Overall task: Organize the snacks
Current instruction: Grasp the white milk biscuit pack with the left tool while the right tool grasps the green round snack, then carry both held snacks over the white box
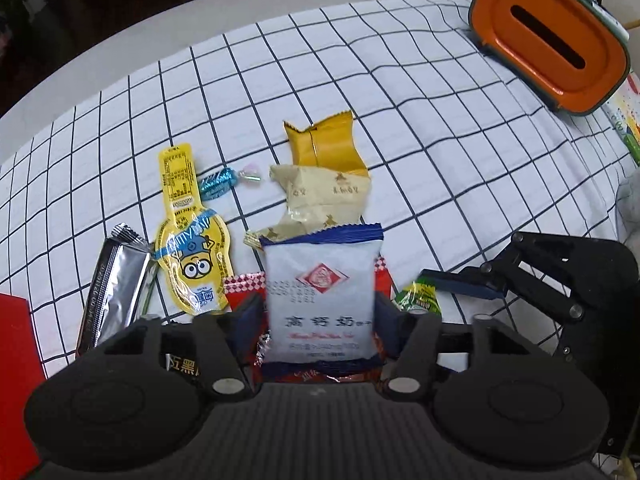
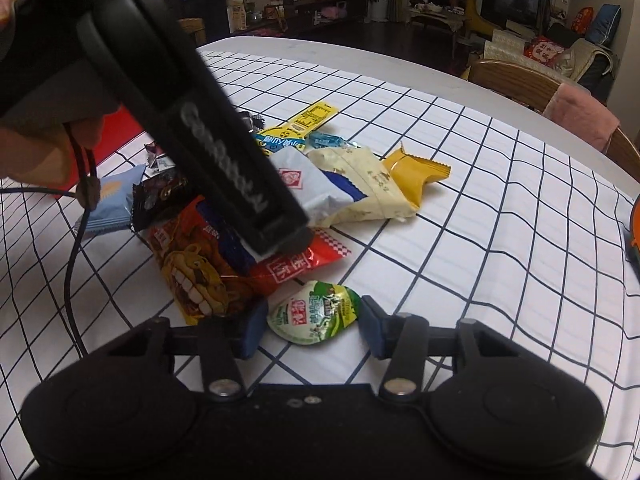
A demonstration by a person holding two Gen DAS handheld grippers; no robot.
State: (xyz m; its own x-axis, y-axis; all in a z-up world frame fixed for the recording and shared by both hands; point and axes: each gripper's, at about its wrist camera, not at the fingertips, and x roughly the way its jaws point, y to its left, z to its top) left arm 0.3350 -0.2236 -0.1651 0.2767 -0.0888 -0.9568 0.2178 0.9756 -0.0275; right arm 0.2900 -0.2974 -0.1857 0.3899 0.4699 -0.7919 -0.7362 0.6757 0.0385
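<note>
Covering table (image 2: 304, 46), checked cloth (image 1: 400, 80); left claw (image 1: 320, 312) clamped on white packet (image 1: 320, 280), right claw (image 2: 314, 326) flanking green sachet (image 2: 314, 314), contact unclear.

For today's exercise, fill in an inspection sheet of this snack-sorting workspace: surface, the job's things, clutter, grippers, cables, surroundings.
Surface: table under a white checked cloth, wrinkled.
Job's things: snacks piled loosely: white-and-blue packet, yellow pouch, gold wrapper, cream wrapper, silver bar, green-and-white packet, red bag.
Clutter: orange container lying on its side, far corner.
Grippers: left gripper around the white-and-blue packet; right gripper flanks the green-and-white packet, a gap visible.
Cables: black cable trailing across the cloth.
Surroundings: wooden chair, dim living room.
</note>
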